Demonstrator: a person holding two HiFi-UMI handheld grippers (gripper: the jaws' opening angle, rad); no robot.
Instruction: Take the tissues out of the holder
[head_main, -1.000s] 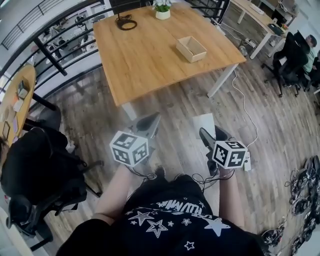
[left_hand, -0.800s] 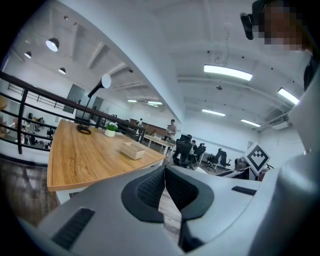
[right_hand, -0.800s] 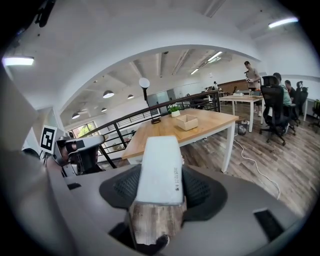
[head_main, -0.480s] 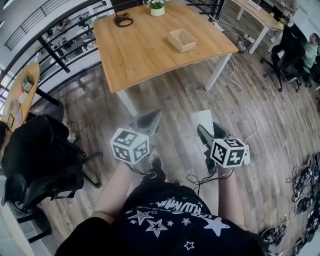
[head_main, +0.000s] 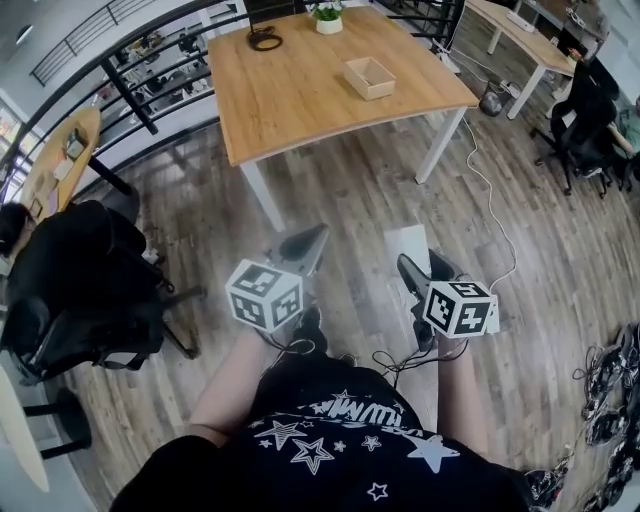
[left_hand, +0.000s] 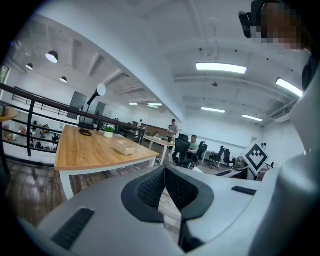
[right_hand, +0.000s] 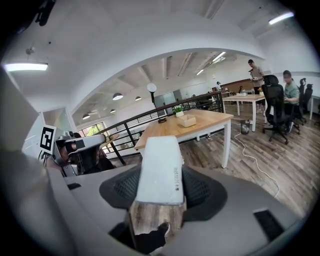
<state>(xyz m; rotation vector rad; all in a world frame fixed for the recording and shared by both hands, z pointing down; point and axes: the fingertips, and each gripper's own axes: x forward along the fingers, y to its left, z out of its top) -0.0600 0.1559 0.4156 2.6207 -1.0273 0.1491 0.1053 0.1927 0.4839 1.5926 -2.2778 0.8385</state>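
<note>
1. The right tool (right_hand: 160, 187) is closed on a flat white tissue pack (right_hand: 159, 165). The pack is gripped between the two dark pads, and its far end juts out past the jaws.
2. In the head view, the pack is seen held over the wooden floor (head_main: 340, 200), in front of the person's body and well apart from the tabletop (head_main: 300, 100).
3. The left tool (left_hand: 164, 172) is seen with its pads brought together at the tips. Nothing is gripped between them, and only floor is seen through the narrow gap lower down.
4. Both tools are held side by side at about the same level, the left one just beside the right one, each with its marker cube turned upward.
5. An open wooden holder (head_main: 370, 77) is placed on the tabletop, towards its far right part. Nothing can be made out inside it from here.
6. A small potted plant (head_main: 328, 16) and a coiled black cable (head_main: 264, 40) are set along the far edge of the tabletop.
7. A black office chair (head_main: 75, 290) is seen to the person's left, and a white cord (head_main: 490, 205) is trailed across the floor on the right.
</note>
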